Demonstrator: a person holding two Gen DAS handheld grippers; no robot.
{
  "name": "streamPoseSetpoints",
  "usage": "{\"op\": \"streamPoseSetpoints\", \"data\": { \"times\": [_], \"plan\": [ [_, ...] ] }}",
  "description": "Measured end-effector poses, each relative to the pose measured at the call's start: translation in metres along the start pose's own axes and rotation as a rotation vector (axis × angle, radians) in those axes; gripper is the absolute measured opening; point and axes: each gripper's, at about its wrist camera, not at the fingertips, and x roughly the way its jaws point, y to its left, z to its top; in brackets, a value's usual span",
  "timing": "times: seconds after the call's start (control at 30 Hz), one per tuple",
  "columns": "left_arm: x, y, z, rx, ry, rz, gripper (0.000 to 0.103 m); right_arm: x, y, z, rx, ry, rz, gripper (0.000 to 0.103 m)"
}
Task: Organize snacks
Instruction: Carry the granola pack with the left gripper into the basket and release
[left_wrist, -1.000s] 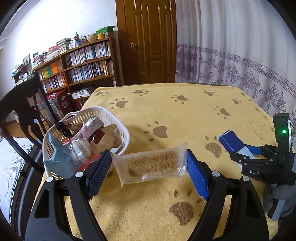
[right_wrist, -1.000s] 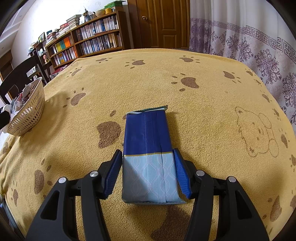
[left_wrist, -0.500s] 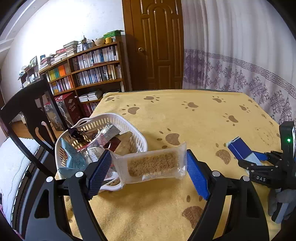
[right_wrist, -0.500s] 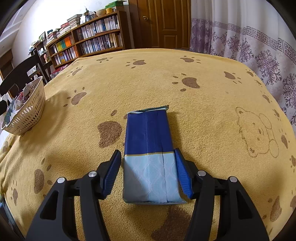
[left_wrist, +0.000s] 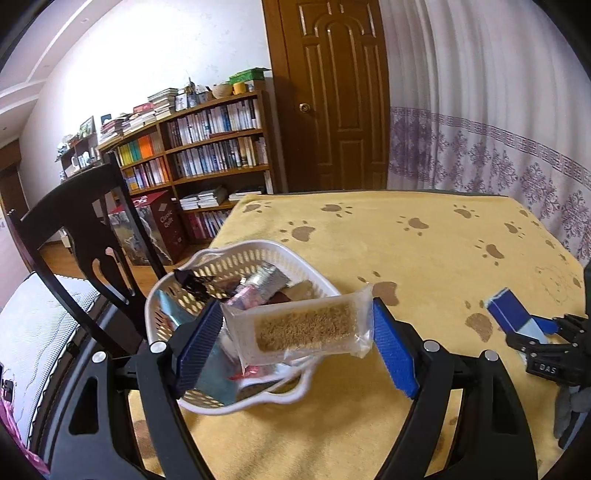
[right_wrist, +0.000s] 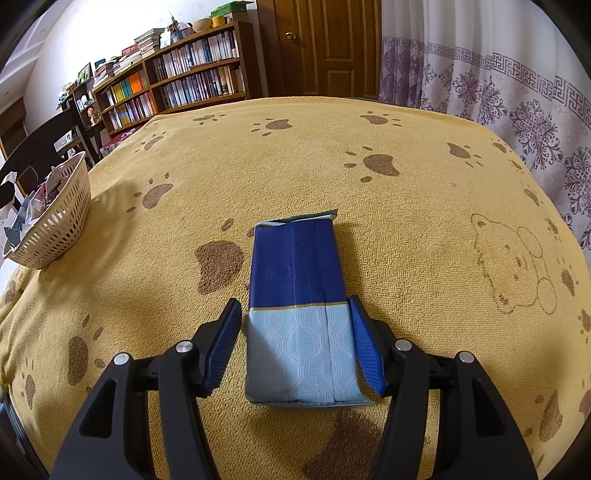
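Spanning the clear packet (left_wrist: 306, 326) end to end, the left gripper (left_wrist: 297, 345) is seen clamped on it, one blue ribbed pad at each short end. The packet is a soft transparent film pouch with a tan, crumbly rectangular bar inside; it is held level in the air, above the near rim of the white basket (left_wrist: 258, 251).

The basket is perforated plastic with a scalloped rim and sits close to the left edge of the table, beside a black chair back (left_wrist: 74, 229). It is already crowded with foil and paper wrappers (left_wrist: 264, 282).

The table is covered by a yellow towelling cloth (right_wrist: 314, 155), nubby in texture, printed with brown paw marks and a bear outline. Broad bare cloth is noted across the centre and the far side, up to the curtain (right_wrist: 517, 96) at the right edge.

The right gripper (right_wrist: 293, 347) rests low on the cloth with its jaws apart, straddling the blue pack (right_wrist: 295, 273) near its pale end. A narrow gap shows at the left pad; contact at the right pad cannot be judged. The pack is a flat, glossy rectangle, dark blue at the far part and light blue with an embossed wave pattern at the near part, lying well apart from the basket.
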Motion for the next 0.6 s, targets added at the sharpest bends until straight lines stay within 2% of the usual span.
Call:
{"op": "streamPoseSetpoints", "data": {
  "times": [0.3, 0.6],
  "plan": [
    [0.013, 0.021, 0.002, -0.041, 0.01, 0.035, 0.081, 0.0, 0.0, 0.0, -0.001, 0.0, -0.001, 0.06],
    [0.042, 0.035, -0.004, -0.069, 0.072, 0.06, 0.081, 0.0, 0.0, 0.0, -0.001, 0.0, -0.001, 0.06]
  ]
}}
